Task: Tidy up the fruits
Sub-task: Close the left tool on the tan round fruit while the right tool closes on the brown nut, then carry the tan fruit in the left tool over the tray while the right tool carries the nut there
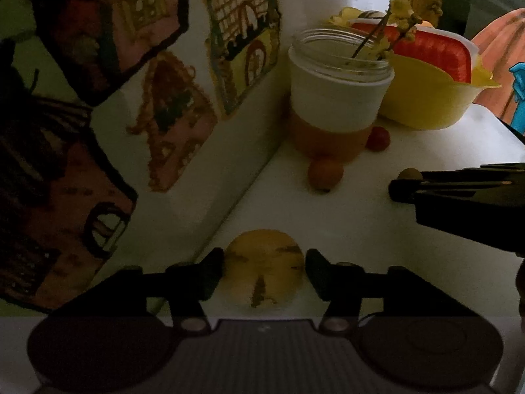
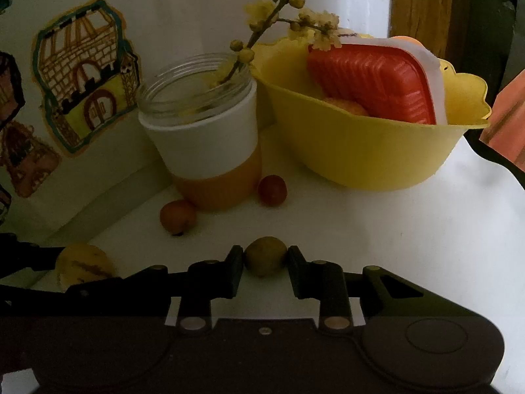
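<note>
Fruits lie loose on the white table [image 2: 410, 229]; the left gripper [image 1: 264, 266] brackets a round yellow fruit [image 1: 264, 267] at near left, seemingly touching its sides; the right gripper [image 2: 265, 257] pinches a small olive fruit [image 2: 265, 255]; both look light, smooth, bruisable; grip at the widest girth, gently; the yellow bowl [image 2: 361, 157] waits far right.
</note>
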`<act>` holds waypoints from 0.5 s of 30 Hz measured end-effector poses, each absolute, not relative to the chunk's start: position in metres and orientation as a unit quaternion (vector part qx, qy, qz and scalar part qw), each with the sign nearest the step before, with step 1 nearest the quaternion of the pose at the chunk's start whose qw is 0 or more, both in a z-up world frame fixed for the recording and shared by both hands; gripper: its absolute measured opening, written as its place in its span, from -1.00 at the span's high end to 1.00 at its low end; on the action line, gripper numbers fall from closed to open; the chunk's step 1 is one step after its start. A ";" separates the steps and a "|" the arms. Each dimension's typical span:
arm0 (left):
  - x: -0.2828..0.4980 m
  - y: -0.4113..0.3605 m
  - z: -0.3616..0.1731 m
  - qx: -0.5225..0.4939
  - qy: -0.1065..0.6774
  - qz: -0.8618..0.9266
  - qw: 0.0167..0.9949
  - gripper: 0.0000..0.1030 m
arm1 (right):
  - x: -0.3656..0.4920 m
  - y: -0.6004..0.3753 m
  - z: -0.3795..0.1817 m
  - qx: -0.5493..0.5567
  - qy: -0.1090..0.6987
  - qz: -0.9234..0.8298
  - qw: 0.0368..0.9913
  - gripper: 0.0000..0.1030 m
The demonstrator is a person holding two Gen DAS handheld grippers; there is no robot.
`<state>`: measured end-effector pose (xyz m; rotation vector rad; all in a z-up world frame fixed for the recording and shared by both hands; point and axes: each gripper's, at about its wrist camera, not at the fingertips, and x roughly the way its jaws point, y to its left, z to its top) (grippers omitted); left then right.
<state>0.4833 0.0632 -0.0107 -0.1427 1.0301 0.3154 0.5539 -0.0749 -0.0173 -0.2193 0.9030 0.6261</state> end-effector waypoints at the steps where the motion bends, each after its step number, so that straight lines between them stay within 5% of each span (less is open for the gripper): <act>1: 0.482 0.066 -0.007 -0.068 0.489 0.150 0.856 -0.08 | 0.553 -0.075 -0.017 -0.103 0.430 0.297 0.846 0.39; 15: 0.464 0.046 -0.002 -0.078 0.496 0.125 0.856 -0.05 | 0.522 -0.114 0.002 -0.081 0.451 0.290 0.840 0.39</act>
